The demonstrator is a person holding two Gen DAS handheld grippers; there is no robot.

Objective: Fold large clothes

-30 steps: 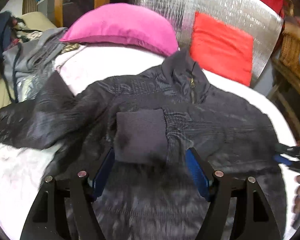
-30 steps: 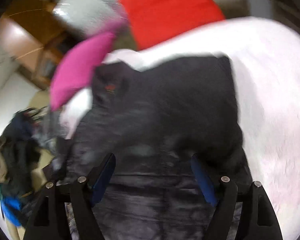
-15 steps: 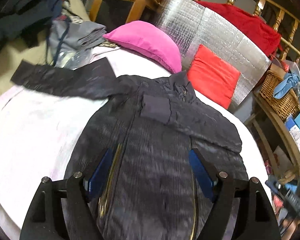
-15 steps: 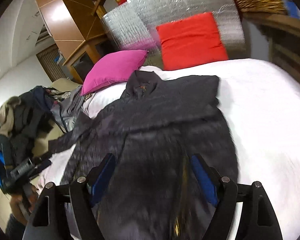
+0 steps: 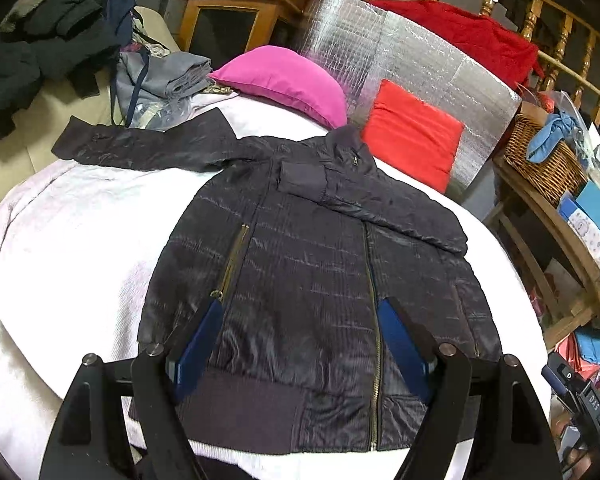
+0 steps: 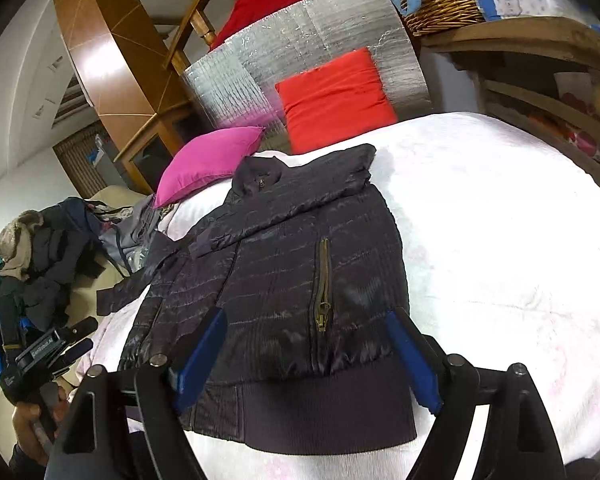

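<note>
Dark quilted jacket point(image 5: 312, 280) lay flat on the white bedspread point(image 5: 80, 240), one sleeve folded across; left gripper point(image 5: 300, 352) gaped empty, right gripper point(image 6: 308, 360) was opening, empty, ready for the next fold.

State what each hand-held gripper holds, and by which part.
Nothing. The left hand-held gripper and the right hand-held gripper hang empty above the jacket.

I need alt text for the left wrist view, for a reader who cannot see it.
A dark quilted jacket lies front up on a white bedspread, one sleeve folded across its chest and the other sleeve stretched out to the left. The left gripper hovers over the hem, jaws open and empty. A pink pillow and red cushion lie behind.
</note>
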